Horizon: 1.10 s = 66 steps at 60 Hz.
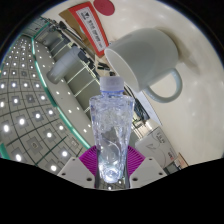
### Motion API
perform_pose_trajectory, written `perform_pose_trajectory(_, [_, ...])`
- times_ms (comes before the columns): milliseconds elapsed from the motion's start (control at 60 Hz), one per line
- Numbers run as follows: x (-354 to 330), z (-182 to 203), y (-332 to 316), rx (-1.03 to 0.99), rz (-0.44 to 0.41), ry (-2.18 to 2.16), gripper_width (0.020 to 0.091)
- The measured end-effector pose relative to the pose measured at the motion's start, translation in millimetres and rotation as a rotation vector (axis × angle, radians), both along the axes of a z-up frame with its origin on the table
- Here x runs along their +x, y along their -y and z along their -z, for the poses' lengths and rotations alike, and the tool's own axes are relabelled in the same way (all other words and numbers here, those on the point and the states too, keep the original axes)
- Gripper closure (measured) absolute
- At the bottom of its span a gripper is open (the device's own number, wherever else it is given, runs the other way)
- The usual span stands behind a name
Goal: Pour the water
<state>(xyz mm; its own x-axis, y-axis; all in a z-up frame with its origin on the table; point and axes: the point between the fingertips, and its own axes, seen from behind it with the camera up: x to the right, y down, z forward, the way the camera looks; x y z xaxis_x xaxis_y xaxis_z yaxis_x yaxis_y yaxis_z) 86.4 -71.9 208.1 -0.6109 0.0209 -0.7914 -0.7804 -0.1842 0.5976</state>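
Your fingers (110,172) are clamped on the clear plastic water bottle (110,125) — its neck tipped toward the white ceramic mug (150,58), lined up so the stream lands inside.

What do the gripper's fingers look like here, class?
Only the gripper tips show: two fingers with pale grey, angular outer shells, each lined with a magenta pad on its inner face. No cables, markings, hand or sleeve are visible.

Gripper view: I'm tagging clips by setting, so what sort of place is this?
Probably a shop or display hall: rows of ceiling spotlights and shelving lie beyond the water bottle held in the gripper, near a white mug.
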Motion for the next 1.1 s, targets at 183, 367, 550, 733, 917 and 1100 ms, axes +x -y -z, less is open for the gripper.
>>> perform_pose_trajectory(183, [-5.1, -1.0, 3.5, -0.021, -0.061, 0.018, 0.0764])
perform_pose_trajectory(367, [-15.4, -20.6, 13.6, -0.015, -0.151, 0.291, 0.0762])
perform_pose_trajectory(550, [27.4, -55.3, 9.1, 0.014, -0.146, 0.863, 0.0762])
perform_pose_trajectory(733, [123.6, -83.3, 8.4, -0.054, -0.026, 1.450, 0.0760])
perform_pose_trajectory(917, [215.3, -64.9, 16.5, -0.189, 0.039, 1.918, 0.0763])
perform_pose_trajectory(1100, [283.3, 8.3, 30.7, -0.357, -0.005, 2.138, 0.0763])
